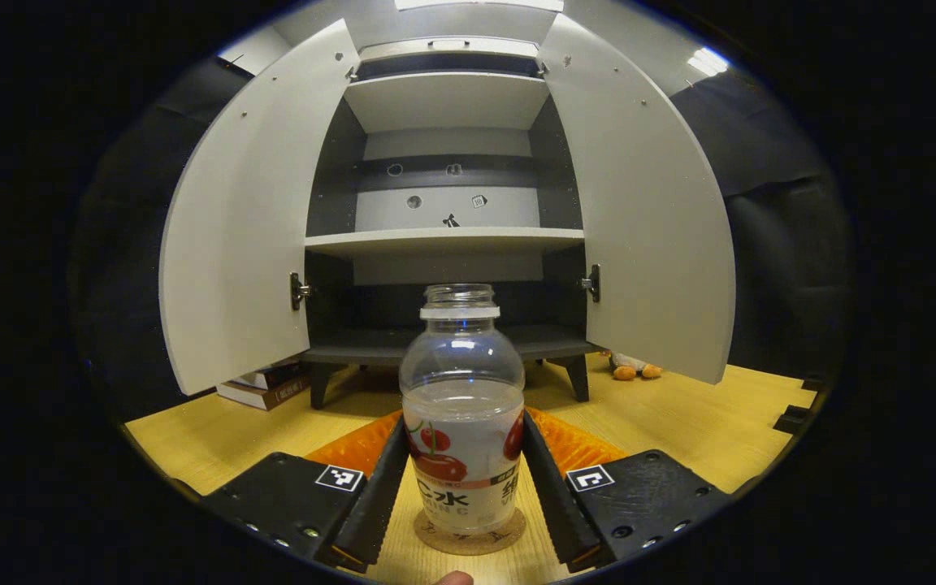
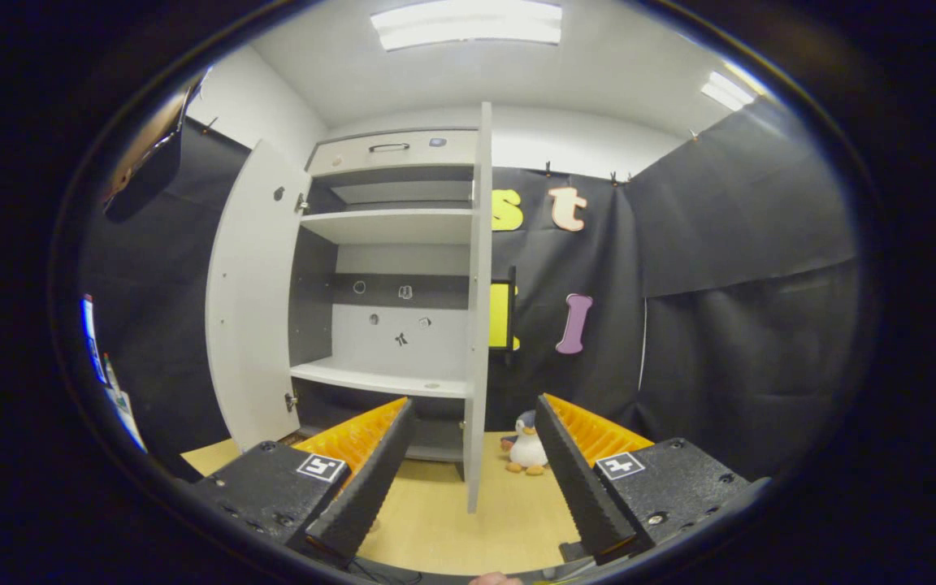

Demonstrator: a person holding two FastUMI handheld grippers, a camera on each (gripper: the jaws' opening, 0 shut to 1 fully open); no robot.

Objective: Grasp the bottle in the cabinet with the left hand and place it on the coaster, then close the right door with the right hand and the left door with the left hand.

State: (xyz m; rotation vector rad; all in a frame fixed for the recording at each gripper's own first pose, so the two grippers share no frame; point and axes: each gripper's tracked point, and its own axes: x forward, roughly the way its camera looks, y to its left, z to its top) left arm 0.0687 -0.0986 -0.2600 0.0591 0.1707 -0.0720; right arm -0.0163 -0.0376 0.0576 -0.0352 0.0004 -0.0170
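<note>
1. Standing upright on a round cork coaster (image 1: 470,538), the clear bottle (image 1: 462,422) sits on the wooden table (image 1: 679,422) in front of the cabinet (image 1: 445,236); it carries a cherry-printed label and has no cap.
2. The left gripper (image 1: 463,487) brackets the bottle, 1 finger on each side; the fingers lie against or just beside the label, and whether they press on it cannot be told.
3. Both cabinet doors stand open in the left gripper view: the left door (image 1: 244,219) and the right door (image 1: 647,219) swing outward, exposing bare shelves.
4. Books (image 1: 265,388) lie stacked under the left door, beside a cabinet leg.
5. The right gripper (image 2: 468,487) has its fingers spread wide apart, holding nothing; the right door's edge (image 2: 478,309) stands between them, farther off.
6. A toy penguin (image 2: 526,445) sits on the table near that door.
</note>
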